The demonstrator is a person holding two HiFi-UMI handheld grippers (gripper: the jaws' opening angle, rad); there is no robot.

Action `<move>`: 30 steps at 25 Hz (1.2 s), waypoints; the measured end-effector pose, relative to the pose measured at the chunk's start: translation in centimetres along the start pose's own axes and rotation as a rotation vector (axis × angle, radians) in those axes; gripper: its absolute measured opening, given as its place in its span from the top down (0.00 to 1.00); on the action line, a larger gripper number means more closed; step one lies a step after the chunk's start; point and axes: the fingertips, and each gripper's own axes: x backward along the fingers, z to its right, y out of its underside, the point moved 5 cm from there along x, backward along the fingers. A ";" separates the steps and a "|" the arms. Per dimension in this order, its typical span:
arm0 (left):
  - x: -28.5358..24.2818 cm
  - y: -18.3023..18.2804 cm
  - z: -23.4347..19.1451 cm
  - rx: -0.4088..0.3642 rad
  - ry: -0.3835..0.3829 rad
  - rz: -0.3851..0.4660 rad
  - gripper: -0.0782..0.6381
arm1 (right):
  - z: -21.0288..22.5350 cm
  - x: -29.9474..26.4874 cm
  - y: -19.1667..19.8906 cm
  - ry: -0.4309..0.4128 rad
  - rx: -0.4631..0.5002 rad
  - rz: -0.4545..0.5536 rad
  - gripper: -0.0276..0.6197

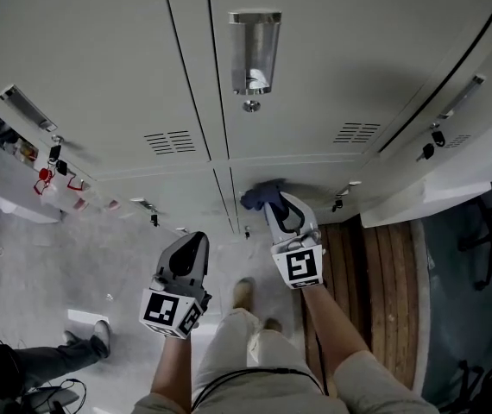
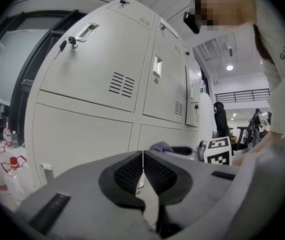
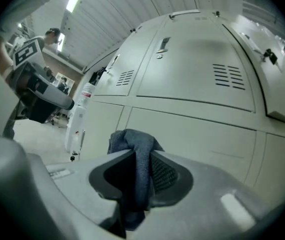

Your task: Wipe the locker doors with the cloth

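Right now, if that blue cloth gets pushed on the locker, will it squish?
Probably squish: the cloth bunches and droops where the right gripper pinches it, so it looks floppy. Likely light too, since that pinch alone holds it.

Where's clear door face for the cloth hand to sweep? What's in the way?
Bare: the lower door ahead of the cloth, below the vents; also the upper door between its handle and those vents. Crowded: keys at right, bottles at far left.
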 end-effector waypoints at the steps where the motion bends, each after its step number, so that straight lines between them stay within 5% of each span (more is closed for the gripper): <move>1: 0.2 0.6 -0.2 0.002 -0.006 0.000 0.88 | -0.9 -0.6 0.0 -0.013 0.018 -0.007 0.83; 6: 0.4 2.9 -0.6 0.003 -0.016 0.007 0.88 | -4.0 -3.6 1.6 -0.076 0.113 -0.040 0.83; 12: -0.2 4.1 -0.4 0.002 -0.006 0.007 0.88 | -2.1 -3.7 3.7 -0.051 0.161 -0.073 0.84; 30: -3.3 6.1 3.4 0.017 0.094 -0.021 0.88 | 9.8 3.1 9.6 0.195 0.093 -0.172 0.83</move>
